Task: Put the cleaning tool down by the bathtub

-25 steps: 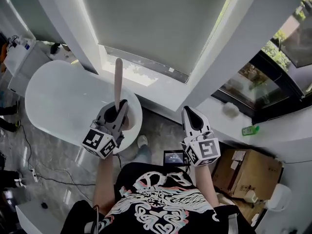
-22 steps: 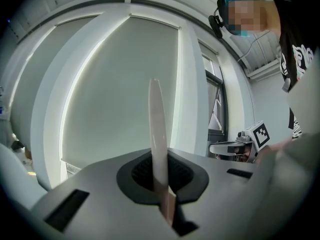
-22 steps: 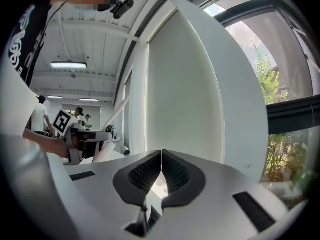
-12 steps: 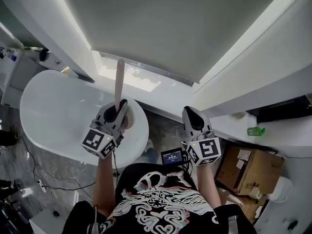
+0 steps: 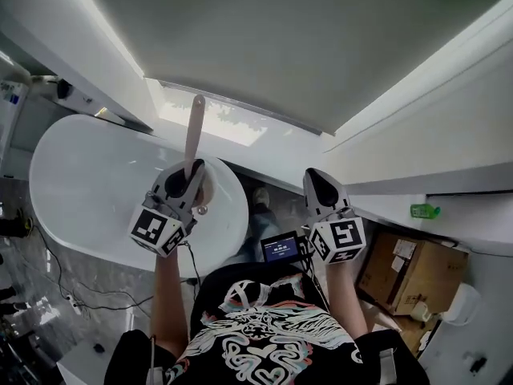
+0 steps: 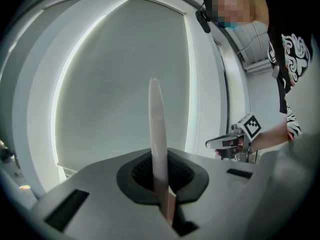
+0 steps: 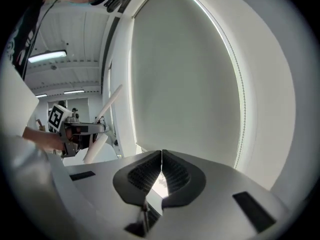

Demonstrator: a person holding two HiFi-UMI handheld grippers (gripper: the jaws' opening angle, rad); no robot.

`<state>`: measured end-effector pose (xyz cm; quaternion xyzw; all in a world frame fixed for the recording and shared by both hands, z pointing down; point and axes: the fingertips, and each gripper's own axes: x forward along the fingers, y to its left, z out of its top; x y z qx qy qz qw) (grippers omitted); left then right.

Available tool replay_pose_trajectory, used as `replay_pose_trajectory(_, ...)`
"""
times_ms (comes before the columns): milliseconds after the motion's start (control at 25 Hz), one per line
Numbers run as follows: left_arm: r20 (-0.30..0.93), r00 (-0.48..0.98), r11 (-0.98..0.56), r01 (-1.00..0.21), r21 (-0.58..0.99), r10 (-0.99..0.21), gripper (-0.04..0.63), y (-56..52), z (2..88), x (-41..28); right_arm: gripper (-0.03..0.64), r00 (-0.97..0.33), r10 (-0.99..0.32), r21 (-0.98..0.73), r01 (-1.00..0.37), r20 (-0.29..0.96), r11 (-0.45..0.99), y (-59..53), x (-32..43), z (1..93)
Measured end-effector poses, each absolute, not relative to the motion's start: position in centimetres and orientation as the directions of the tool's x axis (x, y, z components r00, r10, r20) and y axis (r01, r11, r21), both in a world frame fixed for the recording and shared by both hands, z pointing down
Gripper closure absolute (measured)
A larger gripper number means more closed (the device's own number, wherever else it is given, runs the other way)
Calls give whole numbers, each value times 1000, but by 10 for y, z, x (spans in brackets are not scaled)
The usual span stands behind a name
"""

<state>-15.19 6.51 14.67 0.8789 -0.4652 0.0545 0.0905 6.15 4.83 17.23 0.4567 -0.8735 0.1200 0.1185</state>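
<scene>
Cleaning tool [image 5: 193, 135] is standing upright, pinched in my left hand-held gripper [image 5: 188, 180] for carrying to the bathtub [image 5: 88, 183], right hand-held gripper [image 5: 321, 184] hanging closed, empty.

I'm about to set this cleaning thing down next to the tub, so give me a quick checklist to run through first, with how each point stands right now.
1. Left tool gripping the pale handle: ok, jaws shut on it.
2. Right tool free: ok, jaws shut with nothing between them.
3. Handle position: ok, it stands up out of the left tool's jaws.
4. Handle down beside the bathtub: not ok, it is held up, apparently over the tub's near end.
5. The handle's lower end: cannot tell, hidden under the left tool.
6. Landing spot on the floor: cannot tell, much of it is hidden by the tub and arms.
</scene>
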Motion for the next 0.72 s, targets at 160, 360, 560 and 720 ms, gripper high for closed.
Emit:
replay_pose_trajectory(160,235,578,-582,-811,61,-781,581,52,157,-148,589,-581,-756,-135,-811,300,570,27,54,180)
replay_pose_trajectory(360,307,591,-622,-783,-5,-746,581,31,169,-145,589,-598,-743,-151,-799,300,582,-4,42,191)
replay_pose_trajectory(560,381,591,-647,-762,-25,-711,581,11,199,-142,589,-593,-736,-176,-803,327,569,-25,42,217)
replay_pose_trajectory(720,413,585,-656,-754,-41,-698,581,-3,220,-140,589,-584,-725,-184,-808,366,559,-37,45,239)
